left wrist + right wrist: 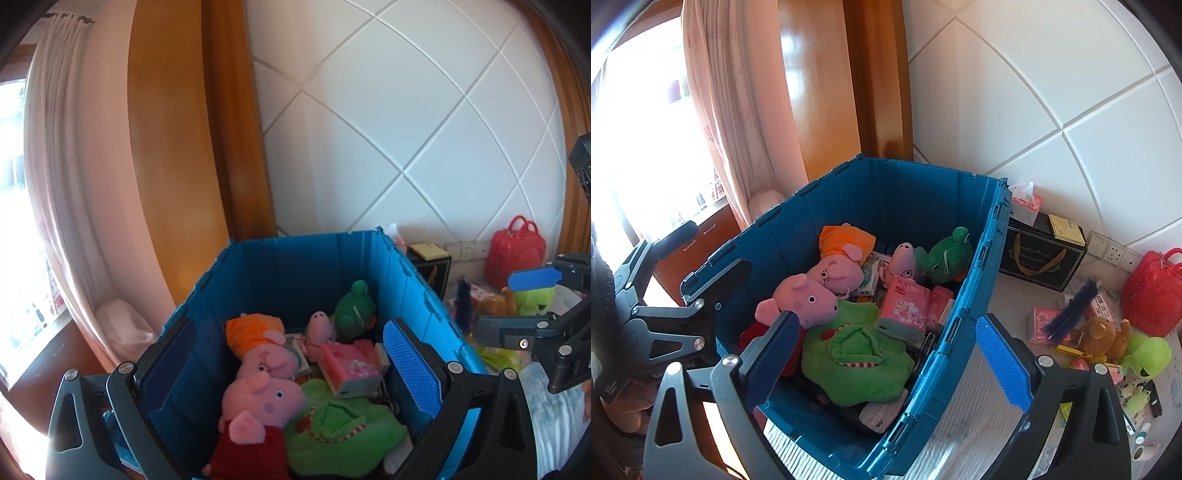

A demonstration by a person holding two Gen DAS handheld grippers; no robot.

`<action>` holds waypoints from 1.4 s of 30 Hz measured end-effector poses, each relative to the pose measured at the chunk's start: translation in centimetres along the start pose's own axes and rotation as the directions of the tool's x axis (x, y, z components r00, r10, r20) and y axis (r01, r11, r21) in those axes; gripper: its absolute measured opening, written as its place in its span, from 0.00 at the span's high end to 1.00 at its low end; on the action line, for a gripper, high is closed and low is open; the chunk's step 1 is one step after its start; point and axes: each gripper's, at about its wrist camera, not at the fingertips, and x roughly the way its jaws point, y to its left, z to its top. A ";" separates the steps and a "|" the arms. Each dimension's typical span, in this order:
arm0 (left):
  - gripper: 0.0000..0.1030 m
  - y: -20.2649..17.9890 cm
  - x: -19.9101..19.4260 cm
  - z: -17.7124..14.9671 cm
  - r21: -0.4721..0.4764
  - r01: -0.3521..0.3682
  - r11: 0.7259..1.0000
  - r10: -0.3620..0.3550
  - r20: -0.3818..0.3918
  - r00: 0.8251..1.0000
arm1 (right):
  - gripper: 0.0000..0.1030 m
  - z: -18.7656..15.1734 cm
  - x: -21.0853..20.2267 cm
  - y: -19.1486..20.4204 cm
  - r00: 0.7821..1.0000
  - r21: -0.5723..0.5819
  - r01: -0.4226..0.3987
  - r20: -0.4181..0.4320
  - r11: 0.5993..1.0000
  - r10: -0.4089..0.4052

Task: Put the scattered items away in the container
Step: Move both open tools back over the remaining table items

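Observation:
A blue plastic crate [295,258] [975,266] holds pig plush toys [262,398] [809,295], a green plush cushion [340,428] [857,358], a green frog plush [354,306] [949,254] and pink tissue packs [351,365] [905,306]. My left gripper [288,365] is open and empty above the crate. My right gripper [886,354] is open and empty over the crate's near right rim. Scattered to the right lie a brown bear plush [1100,332], a lime plush [1148,354] [535,295], a blue brush [1071,310] and a pink pack [1041,325].
A red toy suitcase [1152,291] [513,254], a black gift box [1041,258] with a tissue box [1027,206] stand by the tiled wall. Small bottles and clutter [1141,410] lie at the far right. A curtain [727,110] and wooden frame [879,74] are behind the crate.

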 end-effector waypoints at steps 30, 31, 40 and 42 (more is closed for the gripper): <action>0.01 -35.5 3.1 -0.7 0.196 0.321 0.927 -0.291 -0.167 0.942 | 0.00 -18.9 -13.7 -32.5 0.951 0.350 0.308 -0.135 0.885 -0.278; 0.01 -36.9 3.6 -1.1 0.204 0.333 0.920 -0.299 -0.181 0.937 | 0.00 -19.7 -14.1 -33.6 0.946 0.362 0.323 -0.145 0.875 -0.290; 0.01 -47.3 9.6 -5.5 0.183 0.408 0.895 -0.339 -0.315 0.886 | 0.00 -27.8 -16.8 -42.7 0.893 0.427 0.449 -0.250 0.785 -0.375; 0.01 -49.1 11.4 -6.6 0.164 0.406 0.899 -0.333 -0.349 0.876 | 0.00 -29.6 -17.0 -44.6 0.885 0.436 0.463 -0.271 0.771 -0.378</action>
